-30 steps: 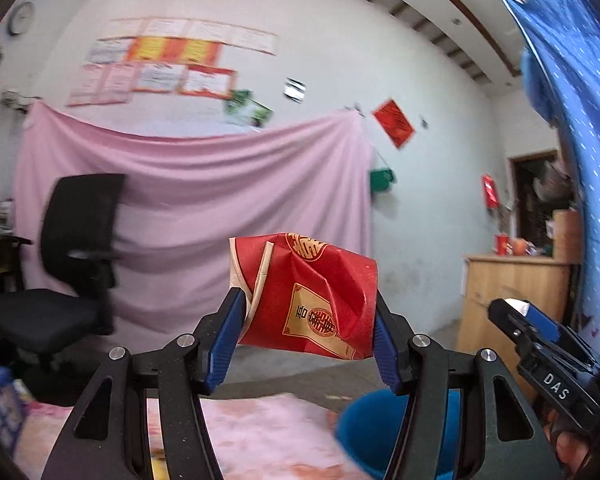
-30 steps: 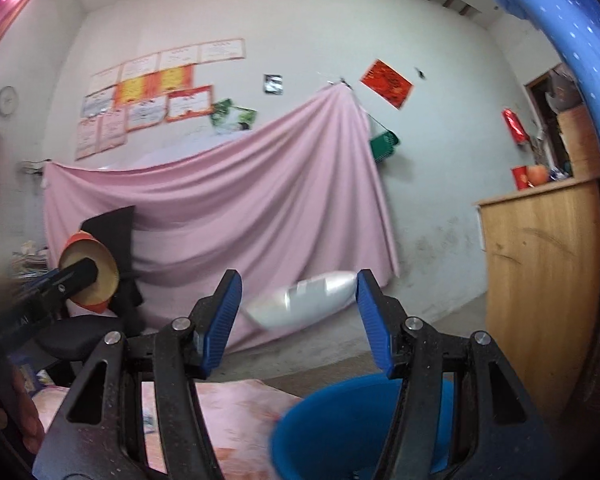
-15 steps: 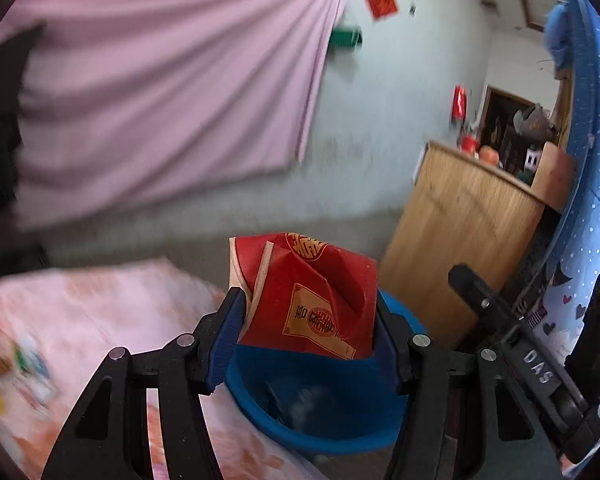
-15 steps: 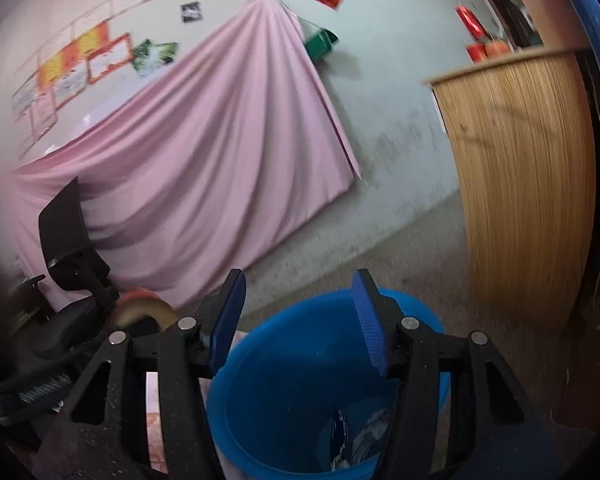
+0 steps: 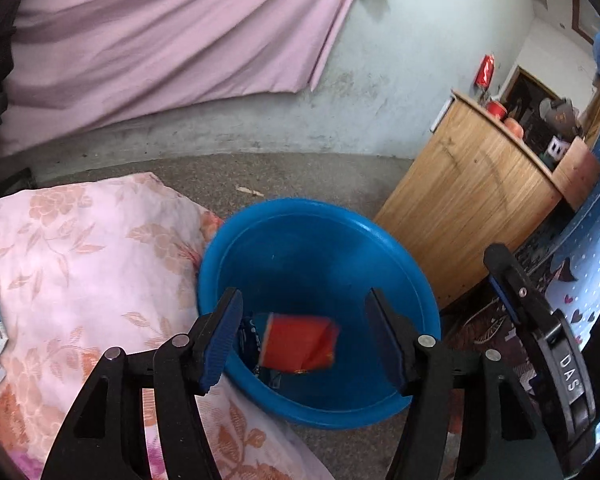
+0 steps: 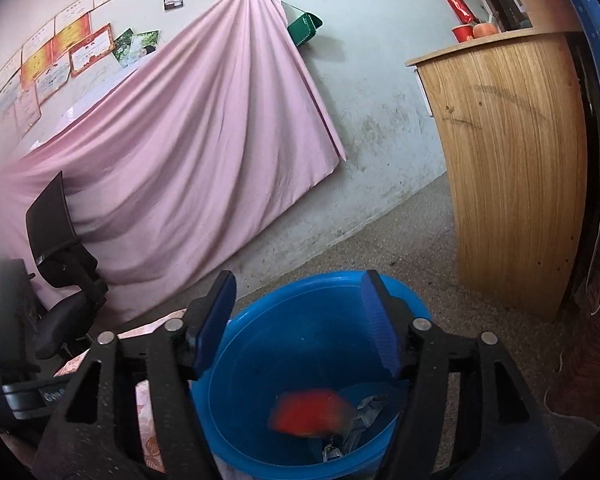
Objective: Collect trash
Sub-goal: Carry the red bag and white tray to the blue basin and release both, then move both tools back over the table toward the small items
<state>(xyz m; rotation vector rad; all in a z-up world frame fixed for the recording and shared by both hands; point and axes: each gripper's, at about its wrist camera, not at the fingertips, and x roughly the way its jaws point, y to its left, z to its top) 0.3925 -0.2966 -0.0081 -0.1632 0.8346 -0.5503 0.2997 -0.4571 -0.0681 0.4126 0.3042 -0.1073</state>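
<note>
- Left gripper: hovering over blue bucket, fingers spread wide, holding nothing.
- Right gripper: likewise gaping, empty.
- Red packet: blurring inside bucket.

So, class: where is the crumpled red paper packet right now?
In both wrist views the crumpled red paper packet is inside the round blue plastic bin, below the open left claw, beside grey wrapper scraps.

1. The left gripper points steeply downward, its two blue-padded jaws spread wide with nothing between them.
2. The right gripper also tilts downward, jaws parted wide and gripping nothing.
3. In the left wrist view, the right gripper's black body shows at the right edge, just beside the left one.
</note>
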